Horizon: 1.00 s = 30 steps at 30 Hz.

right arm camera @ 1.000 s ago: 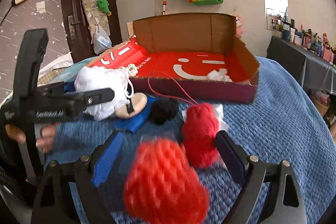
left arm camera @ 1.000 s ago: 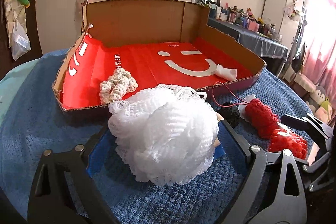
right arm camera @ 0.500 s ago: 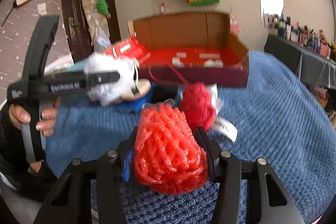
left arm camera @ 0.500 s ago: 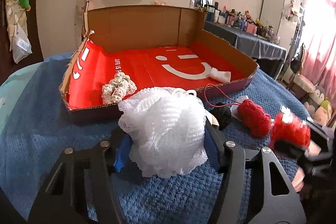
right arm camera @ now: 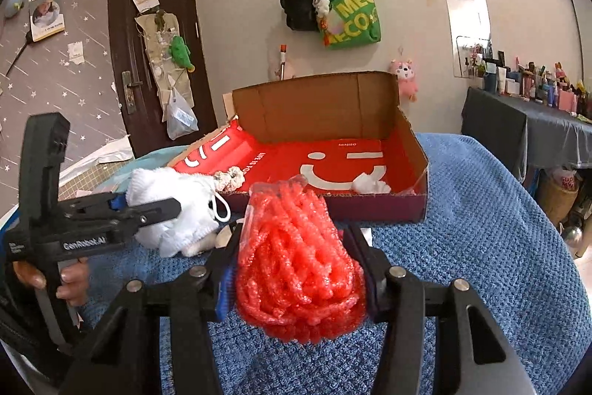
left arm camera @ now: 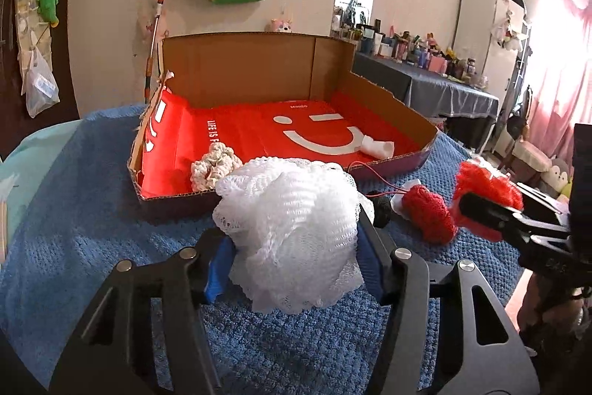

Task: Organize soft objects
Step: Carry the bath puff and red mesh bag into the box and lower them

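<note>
A white mesh bath puff is squeezed between my left gripper's blue pads and hangs a little above the blue blanket. A red mesh puff is pinched the same way in my right gripper, also off the blanket. From the left wrist view the right gripper sits at the right with the red puff. Just beyond both stands an open cardboard box with a red lining. It holds a cream scrunchie and a small white cloth.
A dark red knitted piece with a red string and a black pompom lie on the blanket in front of the box. A hand grips the left tool. A cluttered dark table stands at the back right.
Both grippers went from open around their puffs to shut on them. Each puff has come up off the blanket, and the box looks a little farther away and lower.
</note>
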Tool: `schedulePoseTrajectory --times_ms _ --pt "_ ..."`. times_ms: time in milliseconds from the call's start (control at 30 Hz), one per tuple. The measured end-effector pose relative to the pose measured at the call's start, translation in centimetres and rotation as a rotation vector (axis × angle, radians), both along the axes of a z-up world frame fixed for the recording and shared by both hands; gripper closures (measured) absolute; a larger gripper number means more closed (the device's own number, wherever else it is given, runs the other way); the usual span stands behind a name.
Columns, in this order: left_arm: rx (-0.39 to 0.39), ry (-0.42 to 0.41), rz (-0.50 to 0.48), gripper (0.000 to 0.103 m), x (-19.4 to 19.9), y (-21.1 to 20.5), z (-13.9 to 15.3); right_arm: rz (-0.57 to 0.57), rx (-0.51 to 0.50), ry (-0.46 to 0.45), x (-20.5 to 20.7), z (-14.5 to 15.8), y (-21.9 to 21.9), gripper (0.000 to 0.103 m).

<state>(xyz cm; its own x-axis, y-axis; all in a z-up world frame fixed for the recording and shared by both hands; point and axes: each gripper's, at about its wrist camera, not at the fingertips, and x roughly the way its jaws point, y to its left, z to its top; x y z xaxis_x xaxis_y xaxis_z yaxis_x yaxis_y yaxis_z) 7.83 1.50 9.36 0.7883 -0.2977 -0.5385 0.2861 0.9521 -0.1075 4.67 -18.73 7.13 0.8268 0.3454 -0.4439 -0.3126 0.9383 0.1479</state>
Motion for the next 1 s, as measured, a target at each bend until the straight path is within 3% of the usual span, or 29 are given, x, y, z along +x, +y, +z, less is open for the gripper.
schedulePoseTrajectory --times_ms 400,633,733,867,1000 --pt "-0.006 -0.012 -0.017 0.048 0.0 -0.1 0.6 0.005 0.021 0.034 0.7 -0.7 -0.3 0.048" --pt "-0.012 -0.102 -0.068 0.048 3.8 0.6 5.4 0.037 0.014 -0.022 2.7 2.0 -0.1 0.048" --pt "0.014 -0.093 -0.076 0.047 7.8 0.7 7.1 0.056 -0.02 -0.058 5.8 4.9 0.7 0.047" --pt "0.091 -0.067 -0.092 0.047 14.1 0.2 8.3 0.088 -0.046 -0.037 12.0 7.7 1.9 0.047" --pt "0.144 0.005 -0.09 0.047 19.7 -0.6 7.4 0.071 -0.092 0.078 20.6 8.4 3.1 0.047"
